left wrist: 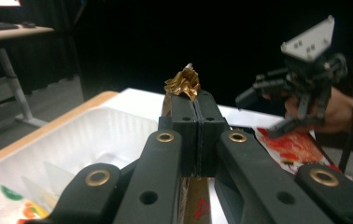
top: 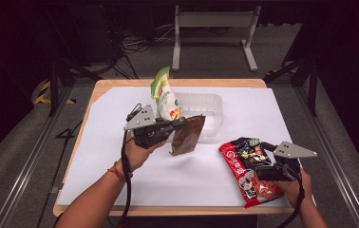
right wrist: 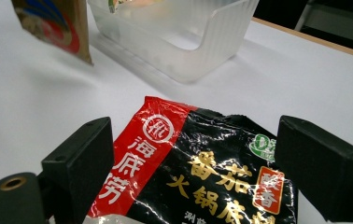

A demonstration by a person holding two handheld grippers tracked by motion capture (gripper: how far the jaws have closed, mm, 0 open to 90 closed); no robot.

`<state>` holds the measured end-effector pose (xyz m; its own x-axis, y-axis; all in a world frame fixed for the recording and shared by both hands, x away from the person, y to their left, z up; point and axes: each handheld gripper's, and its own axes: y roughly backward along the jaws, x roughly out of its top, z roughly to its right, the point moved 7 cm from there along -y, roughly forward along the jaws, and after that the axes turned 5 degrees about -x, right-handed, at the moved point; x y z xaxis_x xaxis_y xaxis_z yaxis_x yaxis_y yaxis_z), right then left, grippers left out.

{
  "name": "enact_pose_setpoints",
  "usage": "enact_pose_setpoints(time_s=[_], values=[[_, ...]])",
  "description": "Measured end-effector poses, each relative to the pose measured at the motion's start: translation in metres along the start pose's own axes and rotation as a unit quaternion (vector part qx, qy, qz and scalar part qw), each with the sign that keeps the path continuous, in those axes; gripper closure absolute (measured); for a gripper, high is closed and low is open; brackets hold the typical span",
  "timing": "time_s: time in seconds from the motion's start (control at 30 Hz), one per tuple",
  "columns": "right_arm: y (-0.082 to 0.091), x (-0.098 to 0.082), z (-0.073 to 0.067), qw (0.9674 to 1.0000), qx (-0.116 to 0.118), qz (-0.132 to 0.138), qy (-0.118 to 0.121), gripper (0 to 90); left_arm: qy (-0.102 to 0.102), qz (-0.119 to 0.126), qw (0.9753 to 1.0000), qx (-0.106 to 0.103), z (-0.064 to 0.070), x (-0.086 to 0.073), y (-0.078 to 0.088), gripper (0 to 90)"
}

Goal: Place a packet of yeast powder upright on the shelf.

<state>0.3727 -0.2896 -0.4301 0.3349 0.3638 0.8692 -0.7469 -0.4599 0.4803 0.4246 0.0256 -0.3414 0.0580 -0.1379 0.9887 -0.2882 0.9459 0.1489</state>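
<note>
Pouch (top: pixel 187 135) hangs upright, long axis vertical, pinched in left tool (top: pixel 180 124); right tool (top: pixel 258 159) agape.

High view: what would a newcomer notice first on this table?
Most striking is the brown pouch, hanging above the white sheet, pinched at its edge by the left hand-held gripper, just in front of the clear tray. A green-and-white bag stands at the tray's left end. Near the front right corner lies a red-and-black packet, with the right hand-held gripper open over it.

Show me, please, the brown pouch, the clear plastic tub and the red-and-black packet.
brown pouch (top: pixel 187 134), high view, middle of its face.
clear plastic tub (top: pixel 214 114), high view, right wall.
red-and-black packet (right wrist: pixel 198 177), right gripper view, black printed face.
</note>
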Motion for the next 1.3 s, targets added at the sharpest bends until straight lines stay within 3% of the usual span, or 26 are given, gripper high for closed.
enact_pose_setpoints(time_s=[0.17,0.3,0.4,0.47,0.53,0.57,0.63,0.67,0.73,0.77,0.8,0.87,0.9,0.93,0.97,1.0,1.03,1.07,1.13,1.27,1.3], values=[[0.003,-0.001,-0.002,1.0000,-0.002,0.001,0.004,12.5,0.001,0.025,0.9993,0.026,-0.008,0.017,0.008,89.6],[0.005,0.000,-0.001,1.0000,-0.002,0.008,-0.005,12.7,-0.011,0.047,0.9972,0.057,-0.014,0.036,0.012,89.6],[0.005,0.000,-0.002,1.0000,-0.002,0.007,-0.003,12.7,-0.003,0.057,0.9960,0.069,-0.022,0.044,0.013,89.6],[0.003,0.000,-0.002,1.0000,-0.001,0.005,-0.003,12.7,0.008,0.063,0.9936,0.094,-0.038,0.052,0.010,89.6],[0.002,0.000,-0.002,1.0000,-0.001,0.003,-0.004,12.7,0.013,0.065,0.9925,0.103,-0.043,0.054,0.008,89.6],[0.002,-0.001,-0.002,1.0000,-0.001,0.002,-0.004,12.7,0.027,0.068,0.9896,0.124,-0.057,0.058,0.005,89.6],[0.002,-0.001,-0.002,1.0000,-0.001,0.002,-0.004,12.7,0.034,0.067,0.9887,0.130,-0.063,0.058,0.004,89.6],[0.002,-0.001,-0.002,1.0000,-0.001,0.003,-0.004,12.7,0.034,0.065,0.9861,0.149,-0.069,0.058,0.002,89.6],[0.002,-0.001,-0.001,1.0000,-0.001,0.002,-0.004,12.6,0.055,0.066,0.9841,0.155,-0.080,0.056,-0.003,89.5],[0.002,-0.002,-0.001,1.0000,-0.001,0.001,-0.004,12.6,0.056,0.059,0.9829,0.166,-0.083,0.054,-0.005,89.5],[0.002,-0.002,-0.001,1.0000,0.000,0.000,-0.004,12.7,0.063,0.057,0.9806,0.176,-0.090,0.051,-0.009,89.5],[0.001,-0.002,-0.001,1.0000,0.000,0.000,-0.003,12.6,0.080,0.055,0.9788,0.181,-0.096,0.047,-0.014,89.5],[0.001,-0.002,-0.001,1.0000,-0.002,-0.001,-0.002,12.7,0.076,0.048,0.9758,0.199,-0.101,0.044,-0.018,89.5],[0.001,-0.002,-0.001,1.0000,-0.002,-0.001,-0.002,12.7,0.076,0.048,0.9758,0.199,-0.101,0.044,-0.018,89.5],[0.001,-0.002,-0.002,1.0000,-0.001,-0.002,-0.001,12.6,0.102,0.053,0.9750,0.190,-0.106,0.039,-0.022,89.5],[0.001,-0.002,-0.002,1.0000,-0.001,-0.002,-0.001,12.6,0.102,0.053,0.9750,0.190,-0.106,0.039,-0.022,89.5],[0.000,-0.003,-0.002,1.0000,-0.002,-0.003,-0.002,12.7,0.099,0.047,0.9724,0.206,-0.110,0.036,-0.027,89.4],[0.000,-0.003,-0.002,1.0000,-0.002,-0.003,-0.002,12.7,0.099,0.047,0.9719,0.208,-0.111,0.036,-0.028,89.4],[0.000,-0.003,-0.002,1.0000,-0.001,-0.003,-0.002,12.6,0.110,0.056,0.9712,0.204,-0.112,0.037,-0.031,89.4],[0.000,-0.003,-0.002,1.0000,-0.001,-0.005,-0.001,12.6,0.108,0.046,0.9712,0.207,-0.111,0.040,-0.042,89.4],[-0.001,-0.004,-0.002,1.0000,-0.002,-0.006,0.001,12.6,0.101,0.034,0.9681,0.227,-0.112,0.039,-0.045,89.4]])
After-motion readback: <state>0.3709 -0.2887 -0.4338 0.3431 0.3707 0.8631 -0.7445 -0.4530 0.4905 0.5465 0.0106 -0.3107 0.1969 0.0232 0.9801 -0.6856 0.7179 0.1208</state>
